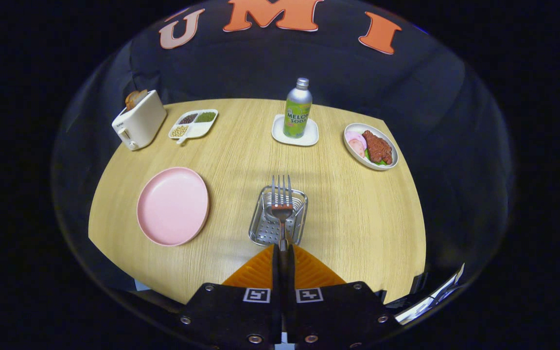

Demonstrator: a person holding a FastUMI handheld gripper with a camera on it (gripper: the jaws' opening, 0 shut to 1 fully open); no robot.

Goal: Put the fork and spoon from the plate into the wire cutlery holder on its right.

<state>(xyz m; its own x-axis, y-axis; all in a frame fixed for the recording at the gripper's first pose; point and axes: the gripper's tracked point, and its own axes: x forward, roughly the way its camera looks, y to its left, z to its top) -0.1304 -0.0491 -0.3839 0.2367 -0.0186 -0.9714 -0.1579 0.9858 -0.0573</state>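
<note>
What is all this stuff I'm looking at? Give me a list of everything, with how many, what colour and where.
Table: one, light wood, under everything.
Fork: one, silver, held by its handle between the fingers, tines over the wire holder.
Wire holder: one, silver, just ahead of the fingers, right of the pink plate.
Pink plate: one, pink, left of the holder, nothing on it.
Toaster: one, cream, far left corner, bread in its slot.
Divided dish: one, white, beside the toaster, holding beans and seeds.
Bottle: one, green and silver, standing on the coaster at the far middle.
Coaster: one, white, square.
Food plate: one, white, far right, with meat and slices.
Gripper: one, shut on the fork's handle.
</note>
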